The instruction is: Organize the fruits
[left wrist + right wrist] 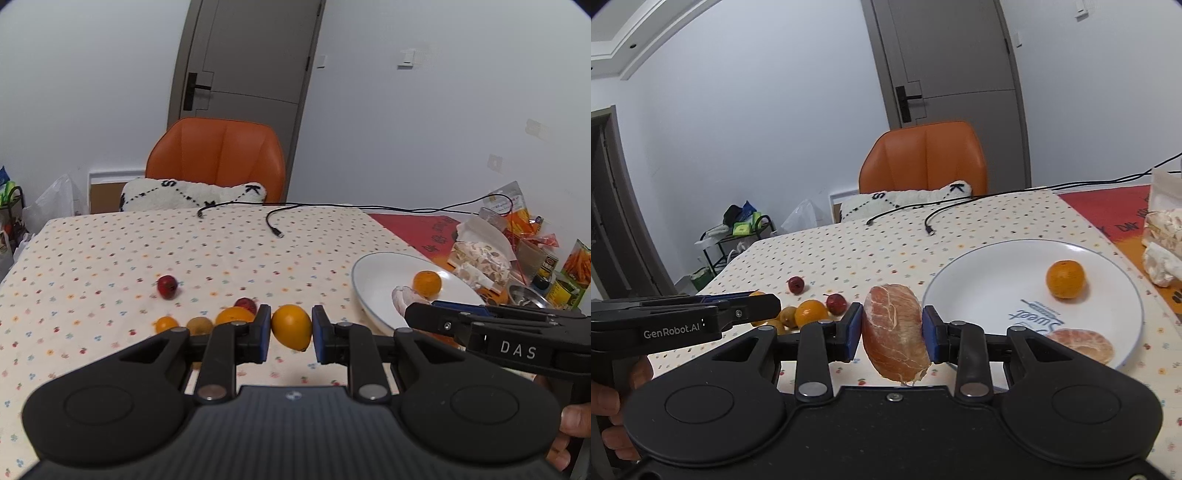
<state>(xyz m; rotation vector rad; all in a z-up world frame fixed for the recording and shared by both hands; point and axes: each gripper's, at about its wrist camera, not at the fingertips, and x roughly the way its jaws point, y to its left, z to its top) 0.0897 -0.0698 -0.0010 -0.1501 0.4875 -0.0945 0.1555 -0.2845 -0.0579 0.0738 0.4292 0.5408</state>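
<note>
Plate (945, 291) sits just right of my right gripper (892, 328), holding 1 mandarin (1065, 278) and 1 peeled segment (1082, 345). That gripper pinches another peeled wedge (895, 332) for delivery; my left gripper (289, 330) clamps an orange fruit (291, 326), lifted clear of the loose cluster (221, 317) left of it.

Open tablecloth (221, 251) fills the frame's centre. Loose fruit (207, 321) crowds lower left; snack packets (517, 254) block the right.
</note>
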